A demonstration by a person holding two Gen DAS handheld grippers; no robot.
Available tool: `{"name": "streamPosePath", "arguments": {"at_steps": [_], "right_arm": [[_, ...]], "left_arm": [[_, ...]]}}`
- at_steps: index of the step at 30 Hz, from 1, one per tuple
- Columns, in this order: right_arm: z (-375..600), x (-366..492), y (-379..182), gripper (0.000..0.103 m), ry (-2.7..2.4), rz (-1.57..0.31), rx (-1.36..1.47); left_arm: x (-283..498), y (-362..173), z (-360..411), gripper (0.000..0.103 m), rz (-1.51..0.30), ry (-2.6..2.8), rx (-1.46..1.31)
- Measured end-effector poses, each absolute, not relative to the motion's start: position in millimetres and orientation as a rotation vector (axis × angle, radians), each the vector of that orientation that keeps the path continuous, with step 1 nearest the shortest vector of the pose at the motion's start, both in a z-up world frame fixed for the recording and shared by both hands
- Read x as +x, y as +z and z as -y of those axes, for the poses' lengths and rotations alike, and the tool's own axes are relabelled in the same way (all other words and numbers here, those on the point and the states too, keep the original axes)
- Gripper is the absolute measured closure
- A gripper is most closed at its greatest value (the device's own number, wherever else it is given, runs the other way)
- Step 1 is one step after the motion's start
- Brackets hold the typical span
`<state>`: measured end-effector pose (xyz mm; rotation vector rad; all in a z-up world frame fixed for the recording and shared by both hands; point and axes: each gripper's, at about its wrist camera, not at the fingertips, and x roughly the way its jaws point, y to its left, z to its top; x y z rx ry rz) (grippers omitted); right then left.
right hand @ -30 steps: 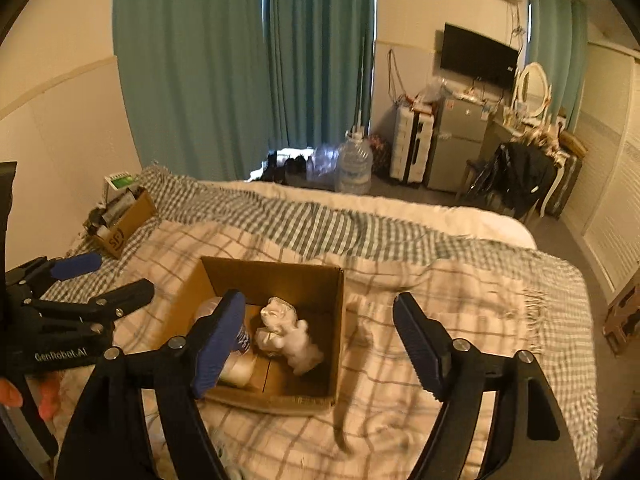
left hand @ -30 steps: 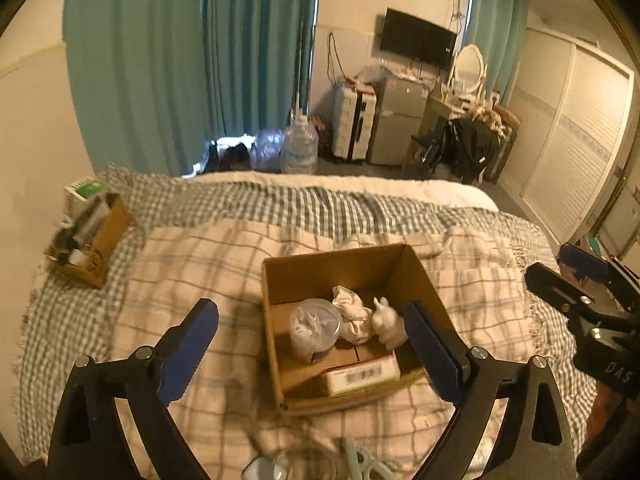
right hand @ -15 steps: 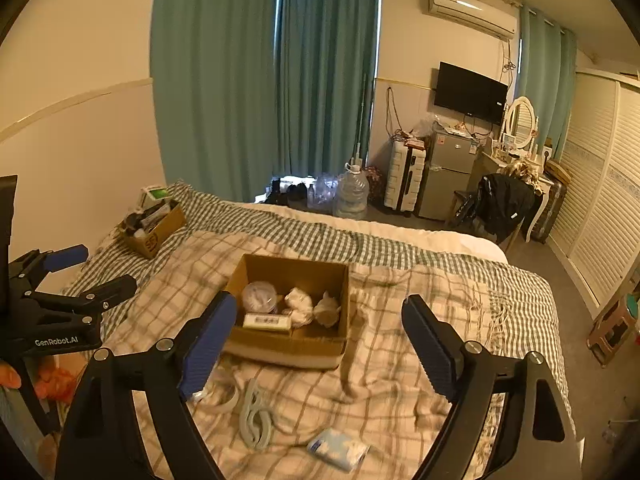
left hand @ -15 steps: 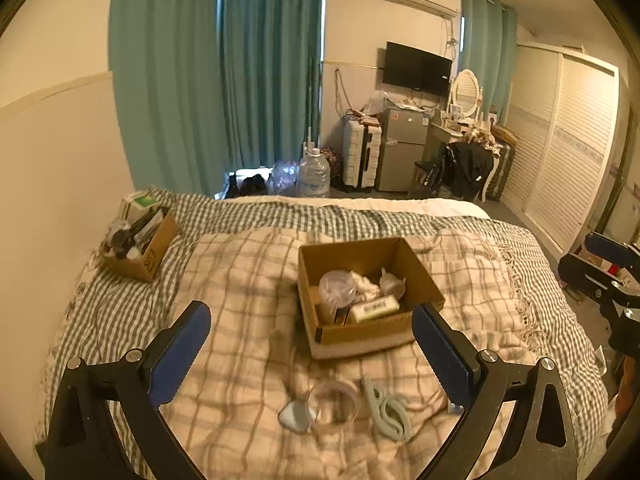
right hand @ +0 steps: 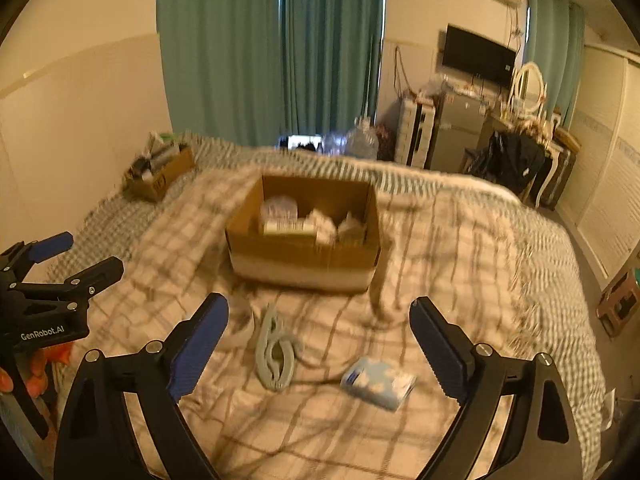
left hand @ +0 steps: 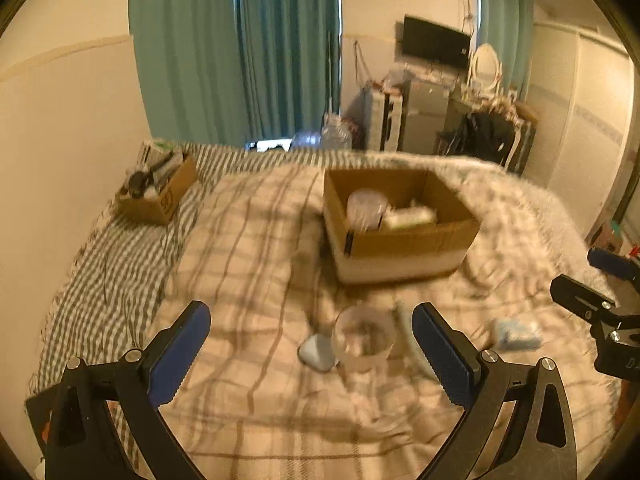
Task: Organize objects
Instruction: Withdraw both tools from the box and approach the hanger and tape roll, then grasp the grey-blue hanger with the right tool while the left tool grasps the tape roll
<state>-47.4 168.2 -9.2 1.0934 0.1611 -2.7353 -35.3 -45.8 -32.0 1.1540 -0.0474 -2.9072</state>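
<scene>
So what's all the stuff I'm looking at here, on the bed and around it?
Cardboard box: one, brown, middle of the bed, holding a clear tub and pale items.
Small carton: one, brown, far left corner of the bed, full of clutter.
Clear cup: one, see-through, on the blanket near the box.
Pale blue piece: one, beside the cup.
Clip: one, grey-blue, on the blanket.
Tissue pack: one, blue and white, right of the clip.
Blanket: one, beige plaid.
Curtains: teal, behind the bed.
Television: one, black, on the wall.
Left gripper: open, empty.
Right gripper: open, empty.
</scene>
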Motion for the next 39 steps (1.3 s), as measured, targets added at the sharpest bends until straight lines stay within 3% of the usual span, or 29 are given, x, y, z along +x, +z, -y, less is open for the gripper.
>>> {"name": "streamPosePath", "arguments": {"at_steps": [8, 26, 28, 30, 31, 33, 39], "right_arm": [[-145.8, -82.3, -87.2, 0.011, -2.605, -0.196, 1.302], [-103.9, -138.4, -186.5, 0.011, -2.355, -0.286, 1.629], [-101.8, -140.7, -195.1, 0.015, -2.334, -0.308, 1.673], [-102.4, -142.3, -200.7, 0.033, -2.352, -0.353, 1.716], [-103.0, -142.3, -200.4, 0.035, -2.356, -0.354, 1.717], [-107.4, -140.8, -194.9, 0.052, -2.387, -0.339, 1.699], [-131.6, -127.1, -157.7, 0.053, -2.506, -0.228, 1.561]], "left_arm": [[-51.1, -104.0, 61.6, 0.000, 0.049, -2.775, 1.292], [-73.1, -140.7, 92.3, 0.000, -0.130, -2.686, 1.441], [-74.9, -142.1, 92.8, 0.000, -0.136, -2.679, 1.459], [-77.7, -145.1, 93.9, 0.000, -0.145, -2.653, 1.491], [-78.6, -147.0, 94.1, 0.000, -0.153, -2.640, 1.508], [-79.4, -148.4, 93.2, 0.000, -0.156, -2.631, 1.526], [-79.8, -141.6, 77.7, 0.000, -0.148, -2.671, 1.540]]}}
